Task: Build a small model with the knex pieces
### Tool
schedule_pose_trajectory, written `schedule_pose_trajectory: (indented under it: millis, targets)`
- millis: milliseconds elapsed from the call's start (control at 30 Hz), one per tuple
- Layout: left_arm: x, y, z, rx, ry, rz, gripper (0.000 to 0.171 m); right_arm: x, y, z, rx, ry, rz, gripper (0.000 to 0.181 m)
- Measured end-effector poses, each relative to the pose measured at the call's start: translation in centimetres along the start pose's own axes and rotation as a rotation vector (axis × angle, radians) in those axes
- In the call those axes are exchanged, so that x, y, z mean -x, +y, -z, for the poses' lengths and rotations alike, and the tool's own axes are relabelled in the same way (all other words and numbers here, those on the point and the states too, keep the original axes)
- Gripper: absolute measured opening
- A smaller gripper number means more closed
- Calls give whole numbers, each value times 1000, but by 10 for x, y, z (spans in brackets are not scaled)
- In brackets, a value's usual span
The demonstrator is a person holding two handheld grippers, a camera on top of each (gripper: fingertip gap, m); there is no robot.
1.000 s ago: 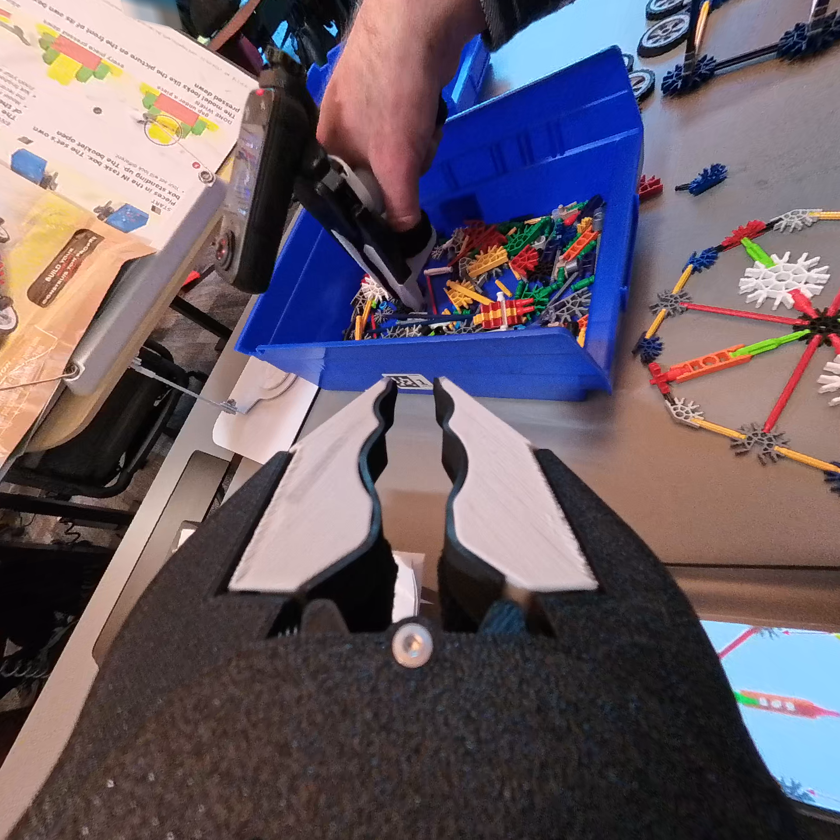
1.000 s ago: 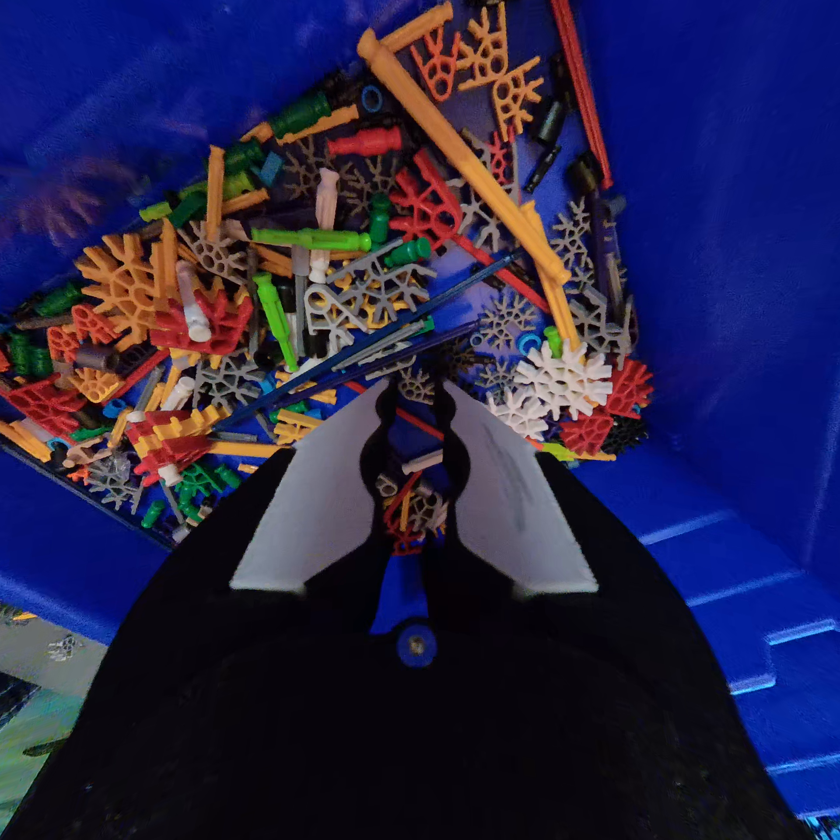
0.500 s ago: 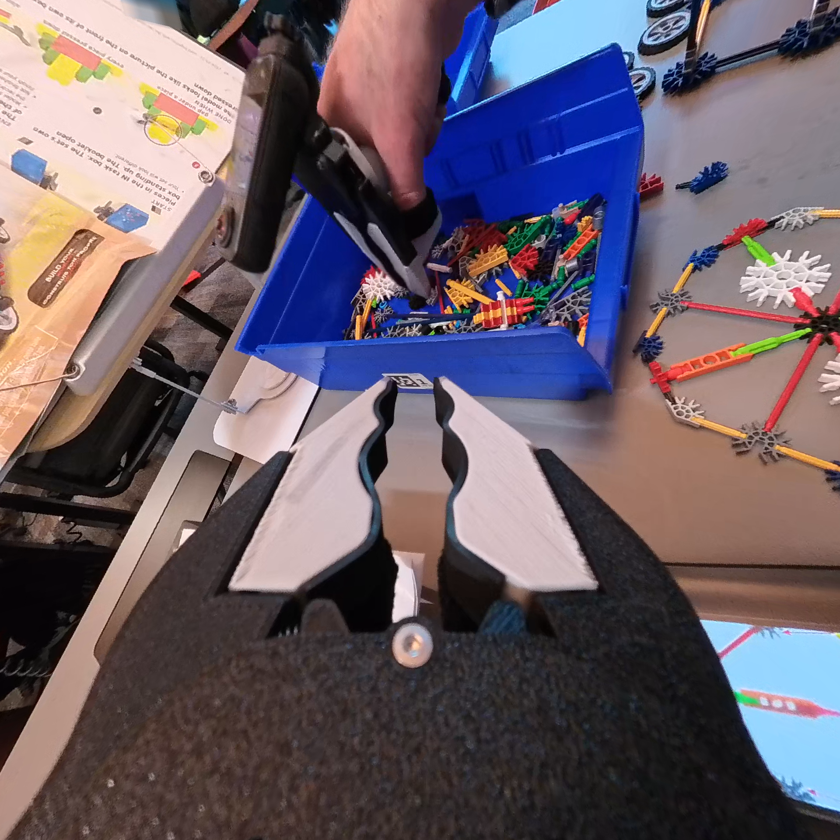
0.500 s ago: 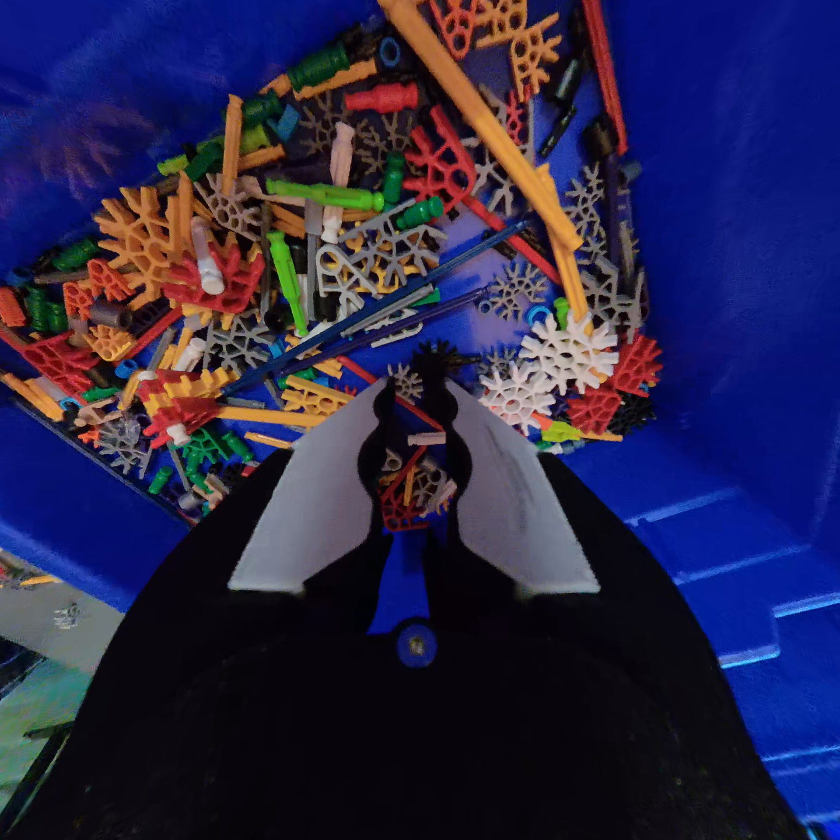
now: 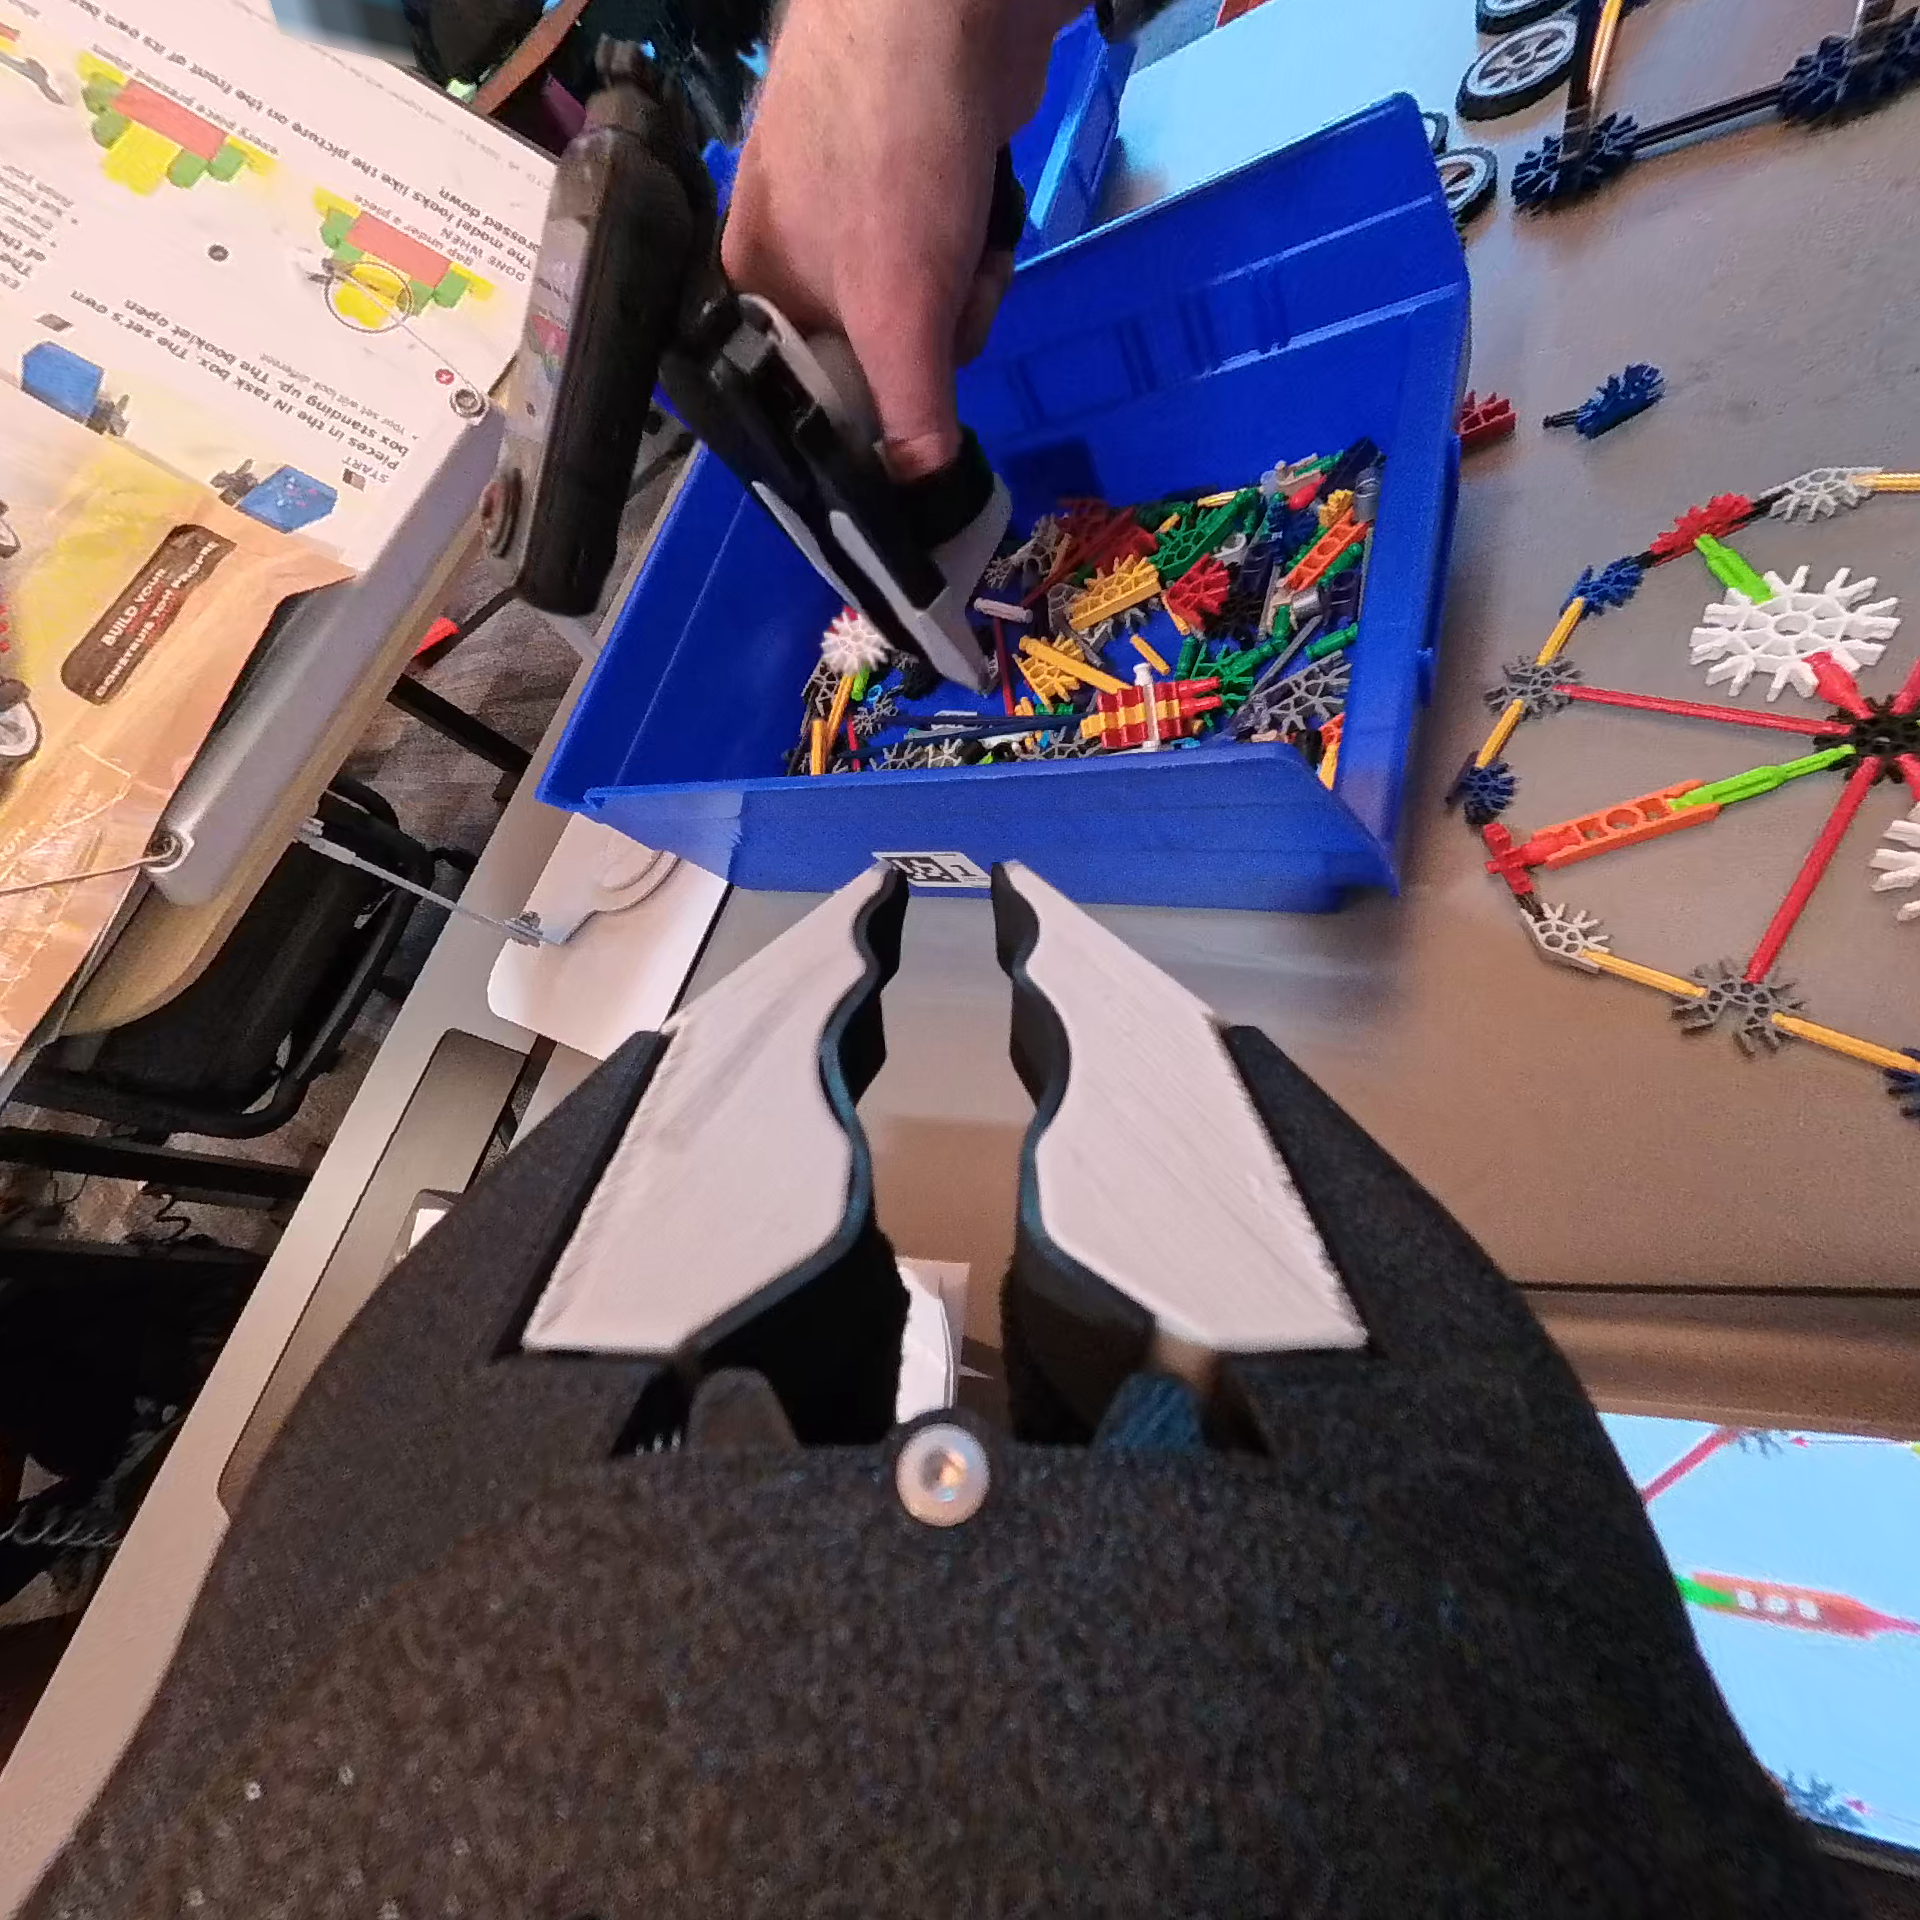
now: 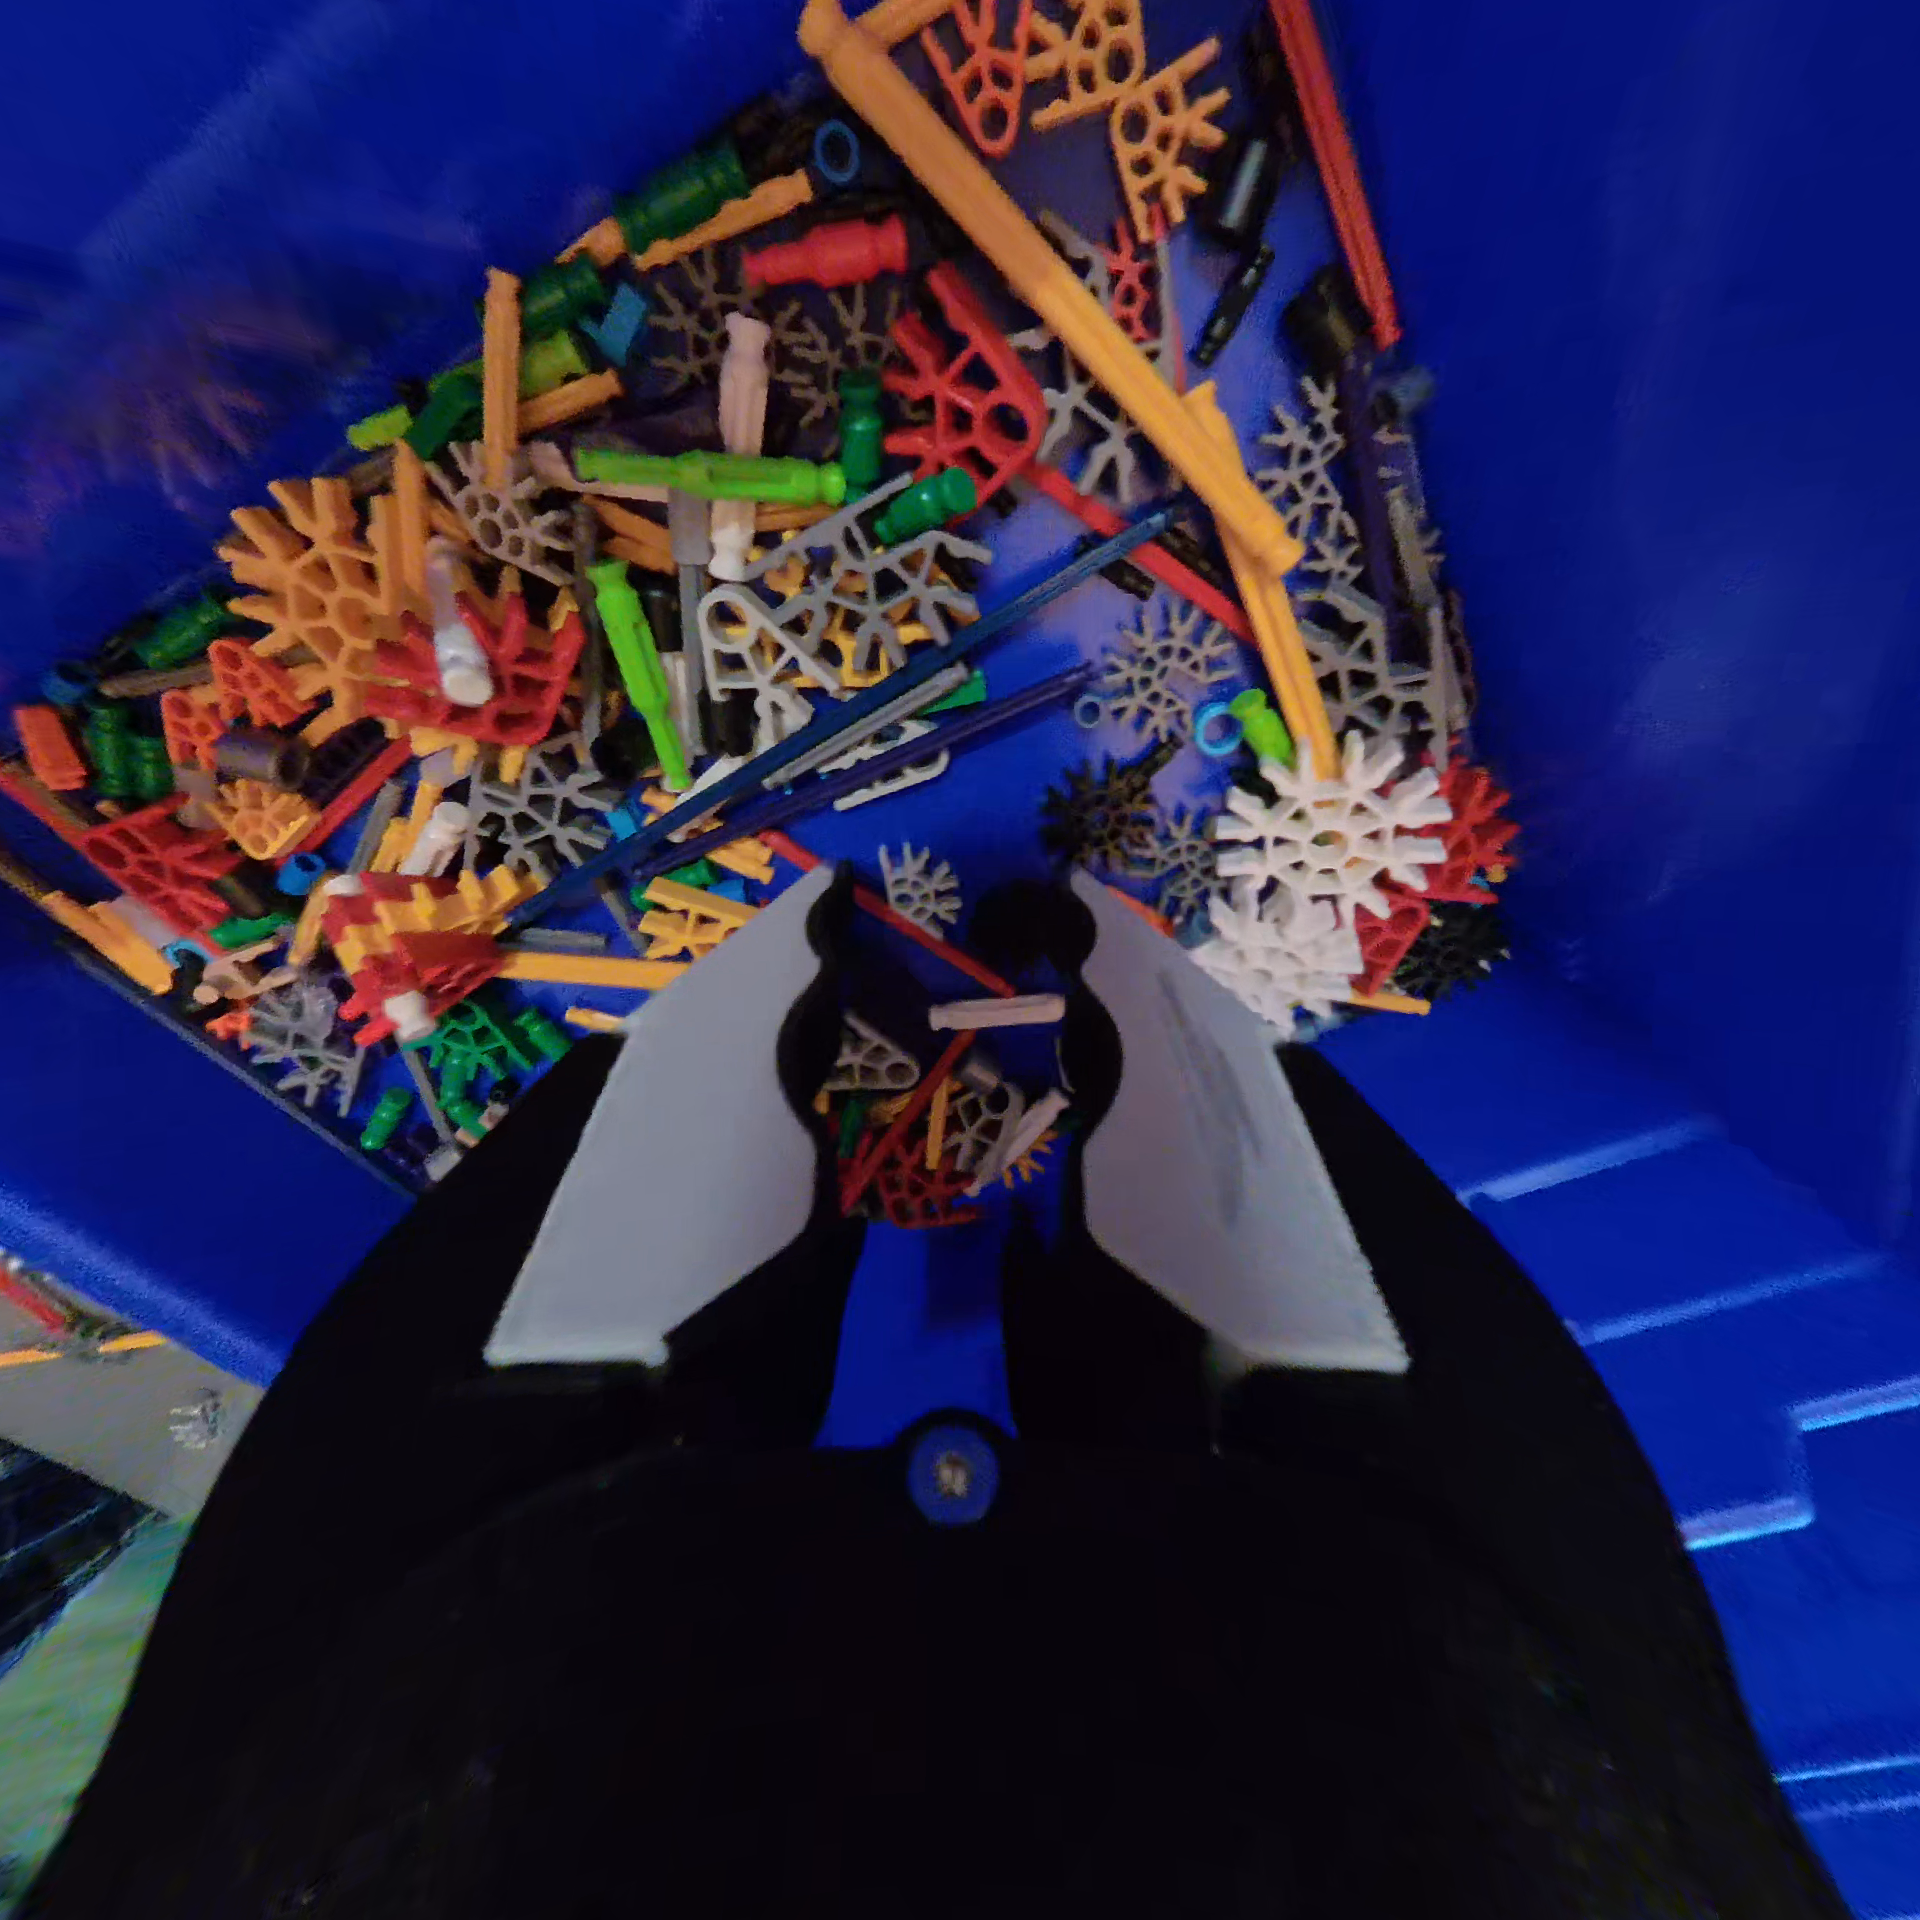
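A blue bin on the grey table holds a heap of coloured rods and connectors. A hand holds my right gripper tip-down inside the bin. In the right wrist view my right gripper is open just above the pieces. A short white rod lies crosswise between its fingers, beside grey and red connectors. White snowflake connectors lie just to the right against the bin wall. My left gripper hovers over the table in front of the bin, empty, with its jaws a little apart.
A flat wheel of rods and connectors lies on the table right of the bin. Instruction sheets rest on a stand at the left. A screen lies at the lower right. Black wheels and a frame are at the far right. My hands' fingertips stand some 25 centimeters from each other. About 20 centimeters separates my left fingertips from the screen.
My right gripper has drawn back a little over the heap and opened its jaws wider around the white rod. My left gripper has not moved.
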State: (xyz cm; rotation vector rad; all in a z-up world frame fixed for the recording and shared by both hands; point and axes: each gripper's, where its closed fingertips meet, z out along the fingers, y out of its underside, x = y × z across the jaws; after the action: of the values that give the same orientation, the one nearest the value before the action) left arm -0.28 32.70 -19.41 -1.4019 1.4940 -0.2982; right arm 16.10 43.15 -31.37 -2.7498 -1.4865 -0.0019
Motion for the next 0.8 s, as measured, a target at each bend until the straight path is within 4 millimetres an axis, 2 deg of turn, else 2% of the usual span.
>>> schedule_pose_trajectory:
  millis: [100,233,333,600,700,800]
  targets:
    - [0,0,-1,2,1,-1,16,9,2,1,21,-24,36,29]
    - [0,0,-1,2,-1,-2,16,7,3,-6,41,-5,36,24]
    - [0,1,-1,3,-2,-3,16,8,2,-9,37,-12,32,14]
    - [2,1,0,-6,-1,9,16,7,2,-9,32,24,64,13]
    - [2,1,1,-8,-2,10,16,2,0,-4,-7,40,42,13]
    - [3,0,1,-15,0,16,16,1,-6,10,-73,46,27,13]
